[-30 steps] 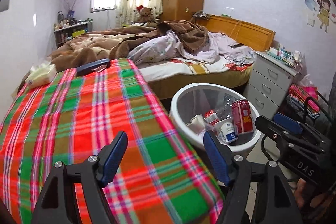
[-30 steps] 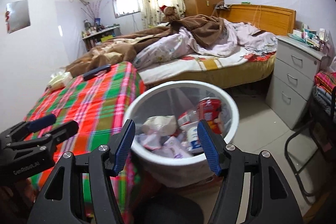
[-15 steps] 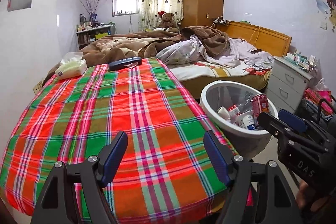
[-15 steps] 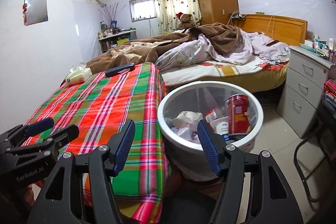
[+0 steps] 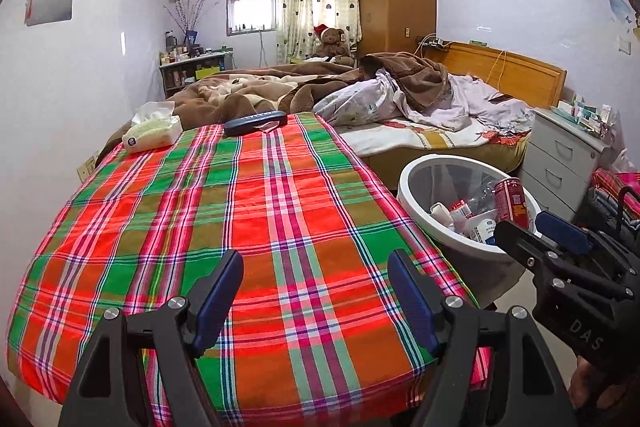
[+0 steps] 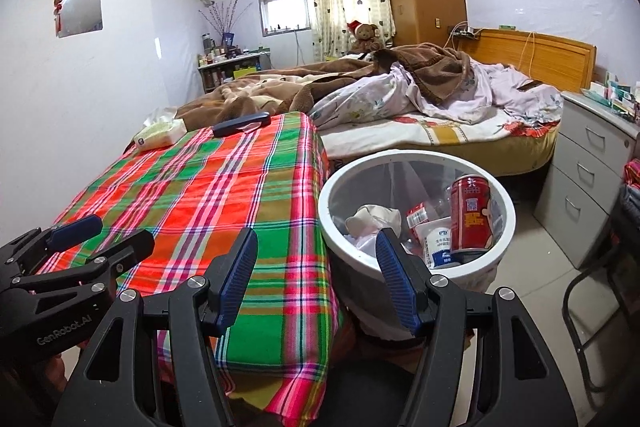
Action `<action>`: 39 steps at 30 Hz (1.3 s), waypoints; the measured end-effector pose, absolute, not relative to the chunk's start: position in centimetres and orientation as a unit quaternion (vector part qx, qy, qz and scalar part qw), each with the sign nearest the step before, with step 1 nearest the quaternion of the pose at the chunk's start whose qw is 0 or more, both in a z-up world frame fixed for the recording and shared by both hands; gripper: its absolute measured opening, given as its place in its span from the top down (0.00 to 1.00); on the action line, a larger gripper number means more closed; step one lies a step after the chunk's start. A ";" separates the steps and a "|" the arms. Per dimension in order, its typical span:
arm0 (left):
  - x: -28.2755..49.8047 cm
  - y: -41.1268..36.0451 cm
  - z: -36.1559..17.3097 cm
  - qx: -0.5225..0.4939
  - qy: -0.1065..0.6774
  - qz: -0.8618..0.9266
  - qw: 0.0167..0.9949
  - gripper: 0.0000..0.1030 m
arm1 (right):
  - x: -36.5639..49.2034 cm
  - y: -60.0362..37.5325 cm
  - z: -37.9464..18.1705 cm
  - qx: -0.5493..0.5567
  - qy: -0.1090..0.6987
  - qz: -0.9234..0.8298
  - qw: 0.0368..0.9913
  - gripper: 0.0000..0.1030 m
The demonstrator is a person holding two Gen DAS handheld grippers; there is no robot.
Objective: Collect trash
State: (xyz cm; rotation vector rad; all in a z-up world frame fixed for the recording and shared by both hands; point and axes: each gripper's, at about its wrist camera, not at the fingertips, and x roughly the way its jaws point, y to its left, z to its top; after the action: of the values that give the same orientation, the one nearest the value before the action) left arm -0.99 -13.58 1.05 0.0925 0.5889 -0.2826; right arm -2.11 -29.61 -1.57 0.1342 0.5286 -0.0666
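A white round trash bin [image 6: 332, 195] stands on the floor right of the plaid-covered table [image 5: 248, 211]. It holds a red can [image 6: 470, 215], a white yogurt bottle [image 6: 438, 243], crumpled paper [image 6: 372, 217] and other wrappers. The bin also shows in the left wrist view [image 5: 412, 187]. My left gripper [image 5: 316, 297] is open and empty above the table's near edge. My right gripper [image 6: 316, 279] is open and empty, held over the gap between table and bin. Each gripper shows in the other's view, the right one [image 5: 552, 247] and the left one [image 6: 80, 247].
A tissue pack [image 5: 152, 133] and a dark blue case [image 5: 254, 123] lie at the table's far end. An unmade bed [image 5: 400, 107] stands behind. A grey drawer cabinet [image 6: 588, 179] is at the right, with a chair frame [image 6: 588, 307] near it.
Both grippers have pulled back and up from the bin and table. The view now takes in the whole table top. Both stay open and empty.
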 end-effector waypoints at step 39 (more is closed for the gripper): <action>-2.0 -13.0 1.5 0.041 0.282 -0.138 0.949 0.28 | -2.5 -28.8 -1.3 0.066 0.256 -0.031 0.964 0.39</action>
State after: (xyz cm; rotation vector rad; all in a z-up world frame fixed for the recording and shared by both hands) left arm -2.01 -13.03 1.46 0.0843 0.5736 -0.2804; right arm -2.49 -28.80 -1.32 0.1334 0.5192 -0.0619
